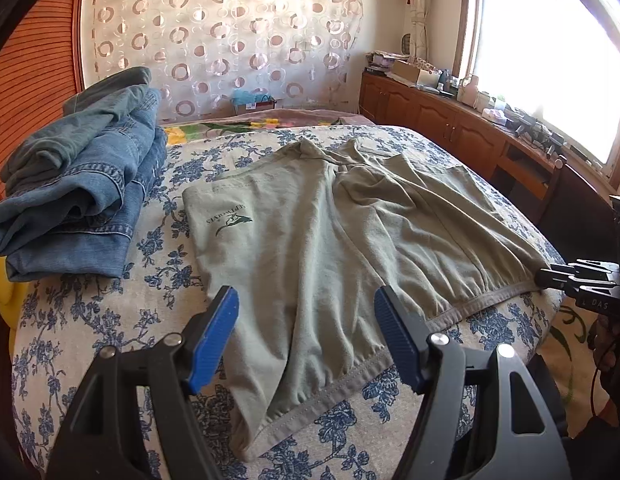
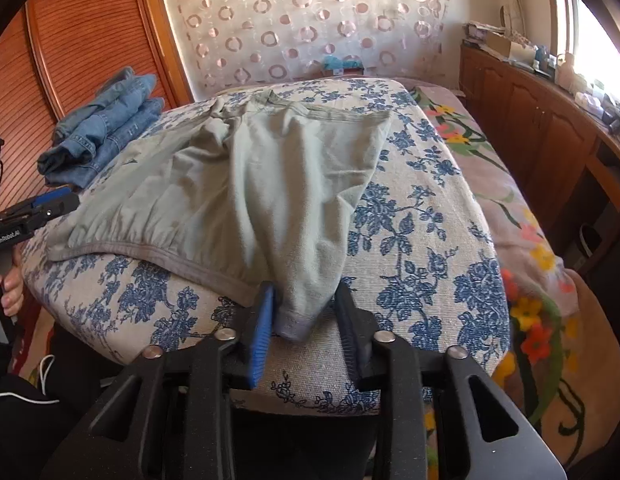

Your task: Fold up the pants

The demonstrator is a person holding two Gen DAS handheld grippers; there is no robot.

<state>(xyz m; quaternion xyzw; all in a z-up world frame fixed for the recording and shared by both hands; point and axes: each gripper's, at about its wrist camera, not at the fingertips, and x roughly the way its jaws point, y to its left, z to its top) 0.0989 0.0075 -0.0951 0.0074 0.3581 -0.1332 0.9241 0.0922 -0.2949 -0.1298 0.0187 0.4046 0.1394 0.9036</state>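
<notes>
Grey-green cotton: the pants point(image 1: 310, 216) lie spread on the blue-flowered cushion point(image 1: 110, 320), waistband along the near edge, a small dark logo on the leg at the far left.
Step in hand: taking hold of the two near waistband corners, judged as the start of the first fold; the garment is flat and unfolded as yet.
Right gripper point(image 2: 304, 312): pinching the bunched right-hand corner of the waistband at the cushion's near edge, cloth gathered between its blue pads and pressed on both sides.
Left gripper point(image 1: 306, 340): jaws wide apart, hovering just over the left part of the waistband; the cloth lies under the gap but the pads do not touch it, so it grips nothing.
Person: a hand point(image 2: 8, 292) shows at the left edge of the right wrist view, holding the left tool's handle.
Nearby: a pile of folded blue jeans point(image 1: 78, 196) sits at the cushion's far left, clear of the pants.
Next move calls for: the left jaws to drop onto the hem and close, so both corners can be carried together away from the near edge, keeping the cloth taut.
Risk: a one-sided lift would likely skew the fold.
</notes>
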